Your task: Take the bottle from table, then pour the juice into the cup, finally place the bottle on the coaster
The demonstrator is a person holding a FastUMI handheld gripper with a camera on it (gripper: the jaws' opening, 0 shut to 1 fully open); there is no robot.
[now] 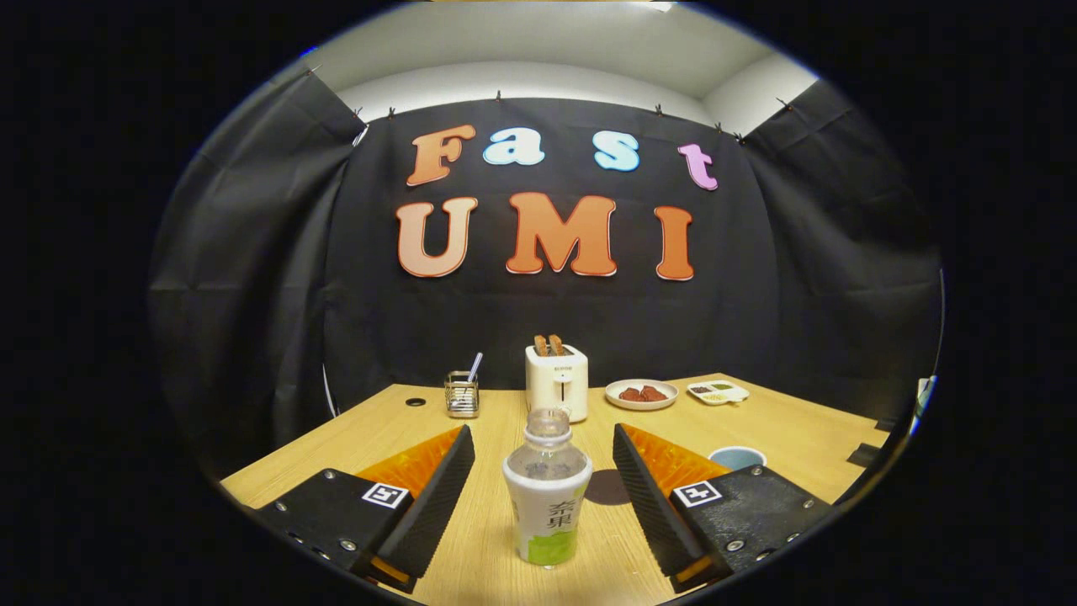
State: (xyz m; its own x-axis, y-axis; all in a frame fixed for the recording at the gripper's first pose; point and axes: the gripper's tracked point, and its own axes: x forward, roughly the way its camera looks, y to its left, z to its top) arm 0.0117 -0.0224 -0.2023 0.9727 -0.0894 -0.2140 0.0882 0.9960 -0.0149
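A clear plastic bottle (547, 497) with a white and green label stands upright on the wooden table (505, 421), between my two fingers. My gripper (543, 442) is open, and both ribbed black fingers (433, 497) stay apart from the bottle's sides. The bottle has no cap on its neck. A dark round coaster (607, 487) lies on the table just behind the bottle, partly hidden by the right finger. A pale blue cup (737, 458) stands beyond the right finger, to the right of the coaster.
At the back of the table stand a white toaster (556, 381) with two slices of toast, a wire holder (461, 394) with a utensil, a plate (641, 394) of reddish food and a small divided dish (717, 391). Black cloth walls close the booth.
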